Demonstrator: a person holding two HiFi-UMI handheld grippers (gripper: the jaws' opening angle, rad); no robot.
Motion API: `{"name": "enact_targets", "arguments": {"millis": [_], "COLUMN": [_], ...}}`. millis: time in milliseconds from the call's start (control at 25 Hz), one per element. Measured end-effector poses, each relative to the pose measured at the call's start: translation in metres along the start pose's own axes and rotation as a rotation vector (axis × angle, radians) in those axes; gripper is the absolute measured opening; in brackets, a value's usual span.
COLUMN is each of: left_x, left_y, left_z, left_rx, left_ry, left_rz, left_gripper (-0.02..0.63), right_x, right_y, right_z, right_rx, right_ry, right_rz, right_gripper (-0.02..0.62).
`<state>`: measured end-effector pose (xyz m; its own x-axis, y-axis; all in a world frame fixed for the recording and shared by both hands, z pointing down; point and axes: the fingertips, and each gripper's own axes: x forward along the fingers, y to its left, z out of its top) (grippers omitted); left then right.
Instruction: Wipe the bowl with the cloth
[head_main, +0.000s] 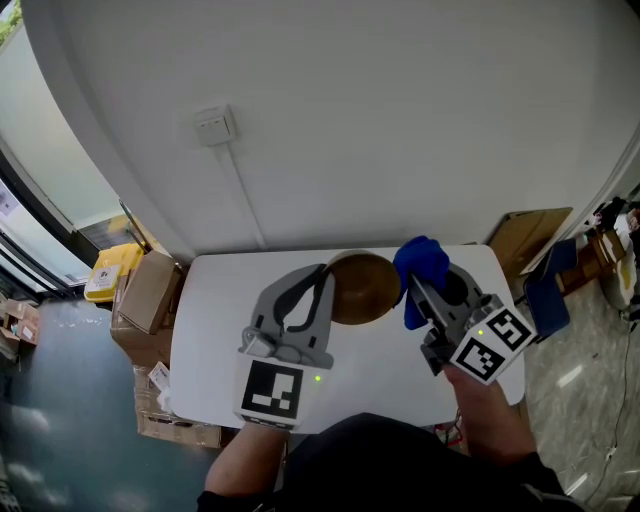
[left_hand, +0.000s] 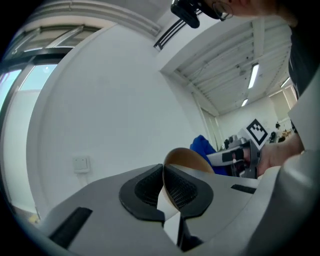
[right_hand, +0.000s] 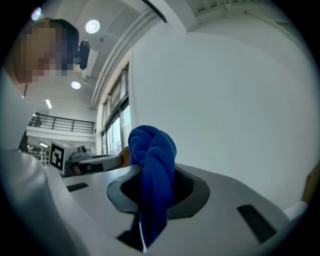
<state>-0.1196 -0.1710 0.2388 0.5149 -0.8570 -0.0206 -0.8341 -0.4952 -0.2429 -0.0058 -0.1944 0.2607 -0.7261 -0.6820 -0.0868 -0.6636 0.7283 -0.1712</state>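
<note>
Person stands at a small white table (head_main: 205, 340) set against a white wall, one gripper in each hand.

Left gripper (head_main: 324, 283): jaws closed tight on the rim of the brown bowl (head_main: 364, 288). In the left gripper view the thin edge of the bowl (left_hand: 186, 157) runs straight down between the two dark ribbed pads (left_hand: 179, 189), and both press on it. The bowl is tipped on its side, pinched at its left edge, over the far half of the table. It looks to be held up off the top.

Right gripper (head_main: 416, 287): jaws closed on a blue cloth (head_main: 420, 262). In the right gripper view the cloth (right_hand: 152, 160) is clamped in the middle. A bunched knot stands above the pads and a tail hangs below.

From the head view the bunched cloth sits just beside the bowl's right edge. Cannot tell whether it touches.

The two grippers point roughly level and lie side by side, with the bowl between them.

Surroundings: wall switch (head_main: 214, 127) with a cable running down the wall, and cardboard boxes (head_main: 150, 292) on the floor to the left of the table.
</note>
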Motion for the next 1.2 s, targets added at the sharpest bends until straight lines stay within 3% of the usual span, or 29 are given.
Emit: {"name": "enact_targets", "arguments": {"millis": [120, 320, 600, 800, 1200], "left_x": [-0.004, -0.005, 0.003, -0.008, -0.009], "left_y": [0.002, 0.005, 0.02, 0.032, 0.014], "left_z": [0.015, 0.021, 0.026, 0.028, 0.038], "left_rx": [-0.04, -0.053, -0.124, -0.121, -0.18], "left_ry": [-0.034, -0.035, -0.045, -0.065, -0.099], "left_rz": [0.007, 0.014, 0.026, 0.046, -0.012], "left_gripper": [0.023, 0.028, 0.029, 0.028, 0.021], "right_x": [0.002, -0.002, -0.003, -0.008, -0.003], "right_y": [0.024, 0.037, 0.045, 0.076, 0.113], "right_z": [-0.001, -0.005, -0.009, -0.026, -0.056], "right_rx": [-0.049, -0.084, -0.092, -0.089, -0.055], "right_ry": [-0.001, 0.004, 0.02, 0.037, 0.087], "right_rz": [0.078, 0.128, 0.205, 0.288, 0.374], "right_gripper": [0.074, 0.072, 0.071, 0.071, 0.069]}}
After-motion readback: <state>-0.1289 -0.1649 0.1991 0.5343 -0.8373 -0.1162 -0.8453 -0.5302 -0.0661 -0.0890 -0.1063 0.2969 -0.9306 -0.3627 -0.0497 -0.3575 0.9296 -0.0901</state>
